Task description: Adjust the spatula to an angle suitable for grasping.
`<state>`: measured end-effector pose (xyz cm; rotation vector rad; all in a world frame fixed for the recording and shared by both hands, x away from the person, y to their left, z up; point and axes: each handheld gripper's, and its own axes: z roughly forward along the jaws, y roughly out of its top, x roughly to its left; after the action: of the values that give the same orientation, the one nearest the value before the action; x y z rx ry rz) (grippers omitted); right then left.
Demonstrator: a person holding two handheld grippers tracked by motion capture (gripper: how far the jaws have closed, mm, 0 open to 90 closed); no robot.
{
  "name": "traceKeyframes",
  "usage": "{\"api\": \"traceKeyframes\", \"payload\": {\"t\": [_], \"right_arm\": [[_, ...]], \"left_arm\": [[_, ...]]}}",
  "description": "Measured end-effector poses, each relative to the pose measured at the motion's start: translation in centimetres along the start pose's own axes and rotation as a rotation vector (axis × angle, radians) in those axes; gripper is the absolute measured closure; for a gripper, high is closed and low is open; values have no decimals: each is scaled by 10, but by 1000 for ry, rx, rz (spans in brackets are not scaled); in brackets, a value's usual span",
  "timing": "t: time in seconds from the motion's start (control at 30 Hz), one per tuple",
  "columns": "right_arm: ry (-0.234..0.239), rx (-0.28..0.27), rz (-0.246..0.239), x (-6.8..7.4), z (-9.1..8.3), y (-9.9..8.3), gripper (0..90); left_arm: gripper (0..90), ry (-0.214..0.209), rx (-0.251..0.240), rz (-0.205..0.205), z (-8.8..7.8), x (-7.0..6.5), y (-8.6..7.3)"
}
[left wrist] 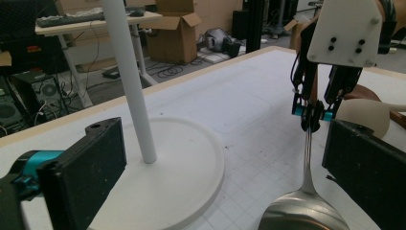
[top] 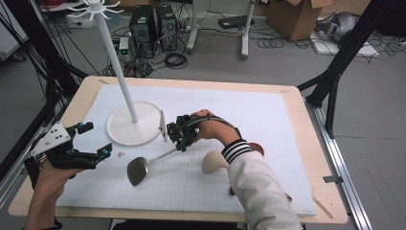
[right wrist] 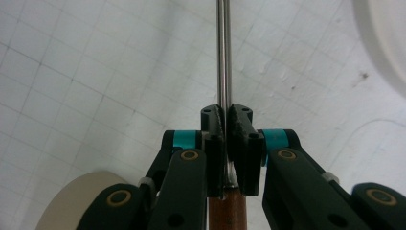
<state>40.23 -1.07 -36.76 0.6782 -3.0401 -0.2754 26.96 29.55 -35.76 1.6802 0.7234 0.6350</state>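
The right gripper (top: 181, 139), black with turquoise joints, is closed on the thin steel shaft of the long metal ladle with a round steel bowl and a brown wooden handle (top: 143, 166). In the high view this ladle lies on the white gridded foam mat (top: 268, 115), between the white round base of the hanger stand (top: 133, 123) and the cream spoon-shaped utensil (top: 214, 161). Its long axis runs diagonally: the bowl points toward the person's left and near side, and the shaft goes up to the right gripper. The left gripper (top: 95, 143) hovers just beside the bowl with its jaws apart and nothing between them.

In the left gripper view, the steel bowl (left wrist: 304, 214) is low at the front, and the shaft rises from it to the right gripper (left wrist: 312, 115), so the handle end seems lifted while the bowl rests on or near the mat.

In the right gripper view, the pads (right wrist: 238, 127) press the shaft (right wrist: 223, 52) just where the metal meets the brown wood (right wrist: 227, 211).

I judge the ladle stiff, moderately light and heavier at the bowl. The polished shaft is narrow and slippery, so it may turn in the grip. Holding nearer the wood, as now, looks safer.
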Motion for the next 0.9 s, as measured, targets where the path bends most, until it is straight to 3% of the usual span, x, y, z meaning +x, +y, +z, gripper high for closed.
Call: {"api": "traceKeyframes", "payload": {"t": [0.43,0.9], "right_arm": [[33,27,26,1,20,-5,847],[65,52,18,-3,40,-1,836]], "left_arm": [[17,-3,3,-2,2,0,-1],[17,2,1,-4,1,1,-2]]}}
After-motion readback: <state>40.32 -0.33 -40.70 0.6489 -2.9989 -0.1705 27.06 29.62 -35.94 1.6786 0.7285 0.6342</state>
